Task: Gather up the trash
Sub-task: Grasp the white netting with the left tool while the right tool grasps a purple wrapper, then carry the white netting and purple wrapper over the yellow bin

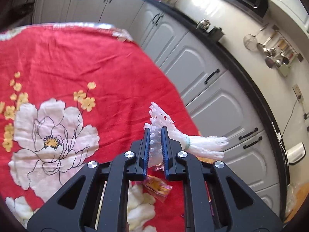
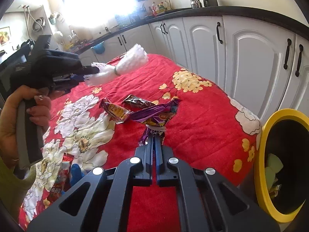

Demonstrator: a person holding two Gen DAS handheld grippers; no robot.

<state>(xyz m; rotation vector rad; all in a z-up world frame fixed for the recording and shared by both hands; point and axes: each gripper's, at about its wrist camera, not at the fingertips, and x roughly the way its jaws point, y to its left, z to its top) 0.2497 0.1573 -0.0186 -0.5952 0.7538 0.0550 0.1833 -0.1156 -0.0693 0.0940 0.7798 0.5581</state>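
My left gripper (image 1: 156, 130) is shut on a white foam net sleeve (image 1: 204, 145) tied with a pale band, held above the red flowered tablecloth (image 1: 77, 58). In the right wrist view the same sleeve (image 2: 133, 58) sticks out of the left gripper (image 2: 90, 72) at the left. My right gripper (image 2: 154, 135) is shut on a purple snack wrapper (image 2: 154, 114) and holds it above the cloth. A small orange-and-purple wrapper (image 2: 115, 112) and a dark brown wrapper (image 2: 138, 101) lie on the cloth beyond it. A yellow-rimmed black bin (image 2: 260, 154) stands at the right table edge.
A red packet (image 2: 61, 172) and a blue item (image 2: 75, 174) lie near the cloth's front left. An orange wrapper (image 1: 157, 188) lies below the left gripper. White cabinets (image 2: 251, 58) with black handles run behind the table. The bin holds some trash (image 2: 272, 170).
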